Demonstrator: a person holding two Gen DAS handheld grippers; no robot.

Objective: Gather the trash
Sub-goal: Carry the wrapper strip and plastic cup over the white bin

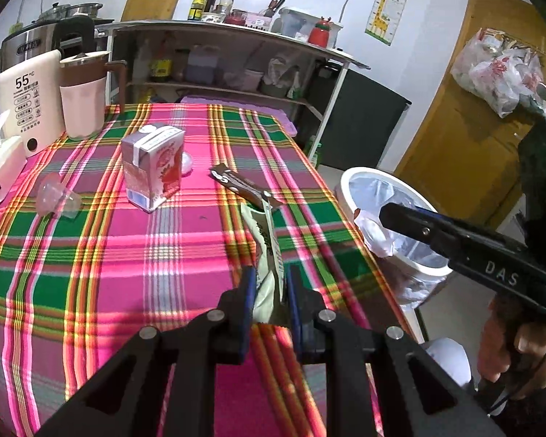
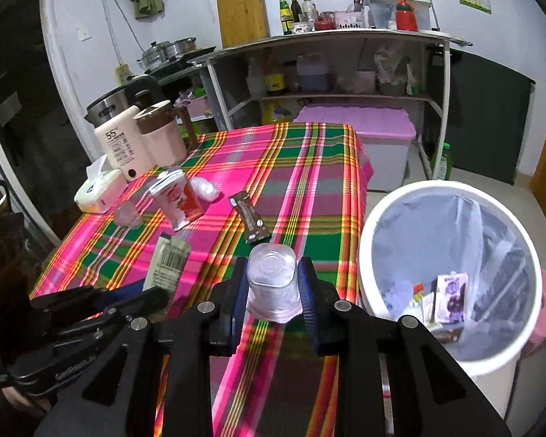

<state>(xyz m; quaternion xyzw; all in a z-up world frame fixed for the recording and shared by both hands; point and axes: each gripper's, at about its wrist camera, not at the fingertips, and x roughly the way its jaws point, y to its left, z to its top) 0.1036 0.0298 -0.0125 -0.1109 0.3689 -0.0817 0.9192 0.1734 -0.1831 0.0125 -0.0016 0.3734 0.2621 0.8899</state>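
My left tool: clamps one pale printed wrapper above the bench.
My right tool: grips one clear plastic cup.
Bench, pink-green plaid cloth: one red-white carton, one brown wrapper, one clear cup.
White lined bin: purple carton, scraps.

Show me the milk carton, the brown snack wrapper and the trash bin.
milk carton (image 1: 153, 167), left wrist view, front face.
brown snack wrapper (image 2: 248, 218), right wrist view, middle of the pack.
trash bin (image 2: 367, 244), right wrist view, white rim.
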